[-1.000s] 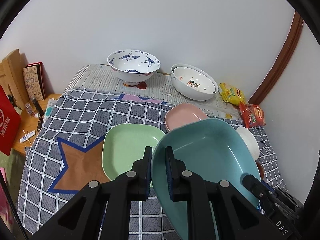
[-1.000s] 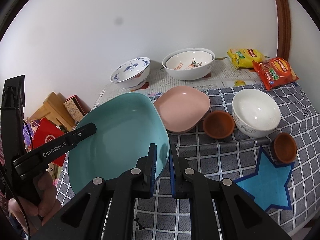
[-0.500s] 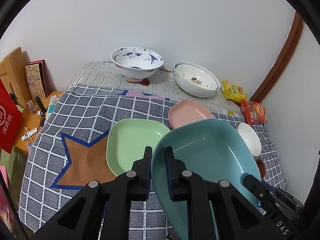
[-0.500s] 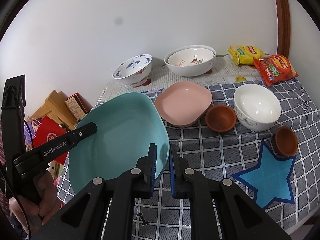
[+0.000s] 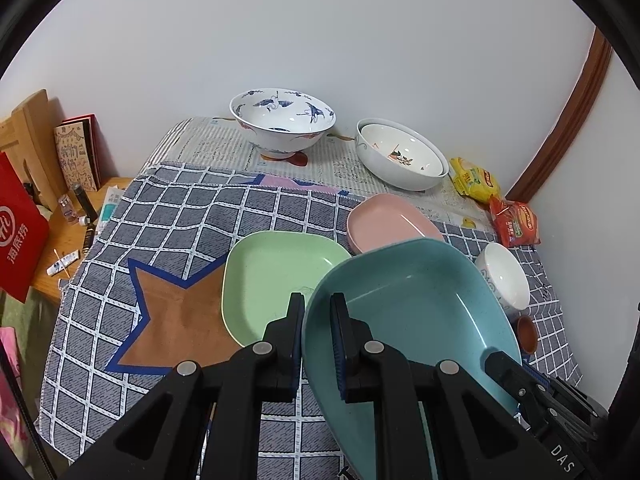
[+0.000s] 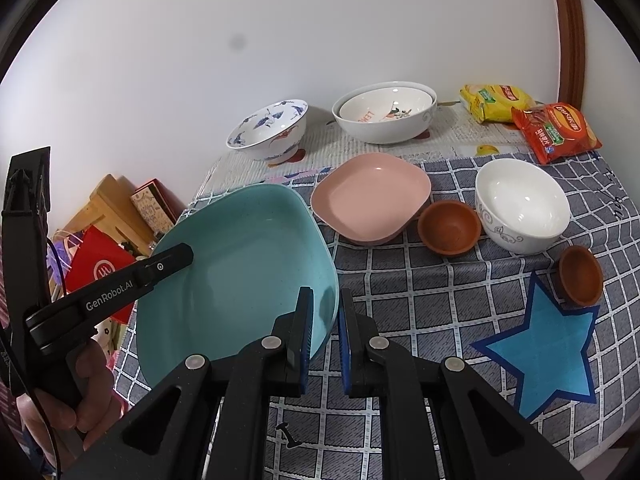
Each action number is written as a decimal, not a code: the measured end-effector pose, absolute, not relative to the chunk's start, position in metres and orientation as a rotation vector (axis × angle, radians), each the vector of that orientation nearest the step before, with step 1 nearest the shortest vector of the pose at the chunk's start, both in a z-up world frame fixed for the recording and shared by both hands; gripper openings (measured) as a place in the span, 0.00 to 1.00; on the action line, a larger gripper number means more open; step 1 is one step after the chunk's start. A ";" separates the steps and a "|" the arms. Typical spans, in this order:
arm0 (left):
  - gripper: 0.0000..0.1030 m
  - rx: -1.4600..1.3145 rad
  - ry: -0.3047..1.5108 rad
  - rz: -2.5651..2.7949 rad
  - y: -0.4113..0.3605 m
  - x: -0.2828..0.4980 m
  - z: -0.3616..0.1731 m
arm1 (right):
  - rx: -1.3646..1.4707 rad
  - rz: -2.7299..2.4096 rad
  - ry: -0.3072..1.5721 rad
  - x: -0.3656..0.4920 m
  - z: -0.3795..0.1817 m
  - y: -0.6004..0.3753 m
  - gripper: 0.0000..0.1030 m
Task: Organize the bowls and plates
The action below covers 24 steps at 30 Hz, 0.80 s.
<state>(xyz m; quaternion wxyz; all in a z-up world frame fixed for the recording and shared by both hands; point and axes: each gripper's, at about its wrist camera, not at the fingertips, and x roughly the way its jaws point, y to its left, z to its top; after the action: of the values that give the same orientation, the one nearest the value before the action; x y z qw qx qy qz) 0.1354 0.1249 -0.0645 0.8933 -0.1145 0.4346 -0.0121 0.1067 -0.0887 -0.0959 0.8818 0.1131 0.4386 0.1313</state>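
Both grippers hold a large teal plate (image 5: pixel 416 304) in the air above the table. My left gripper (image 5: pixel 317 312) is shut on its left rim. My right gripper (image 6: pixel 325 308) is shut on its right rim, and the teal plate (image 6: pixel 244 276) fills the left of that view. A green plate (image 5: pixel 276 276) lies on the cloth just under and left of it. A pink plate (image 6: pixel 370 200) lies behind. A white bowl (image 6: pixel 520 204) and two small brown bowls (image 6: pixel 450 226) (image 6: pixel 580 274) stand at the right.
A blue-patterned bowl (image 5: pixel 282 120) and two nested white bowls (image 5: pixel 400 156) stand on newspaper at the back. Snack packets (image 6: pixel 554 130) lie at the back right. A brown star (image 5: pixel 176 316) and a blue star (image 6: pixel 548 344) mark the checked cloth. A side shelf with clutter (image 5: pixel 48 216) is at the left.
Both grippers have lifted and drawn back a little with the teal plate; more of the table front shows. The grip has not changed.
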 end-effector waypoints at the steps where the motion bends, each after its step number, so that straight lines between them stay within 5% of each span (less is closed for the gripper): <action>1: 0.12 -0.237 0.902 -0.025 0.125 0.136 -0.065 | 0.235 0.273 0.914 0.107 -0.096 -0.089 0.11; 24: 0.13 -0.242 0.931 0.001 0.136 0.140 -0.079 | 0.223 0.283 0.946 0.112 -0.108 -0.078 0.12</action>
<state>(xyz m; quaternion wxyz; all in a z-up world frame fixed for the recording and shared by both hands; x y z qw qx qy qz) 0.1398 0.1364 -0.0794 0.8865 -0.1163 0.4480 0.0005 0.1120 -0.0776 -0.1078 0.8747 0.1066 0.4529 0.1357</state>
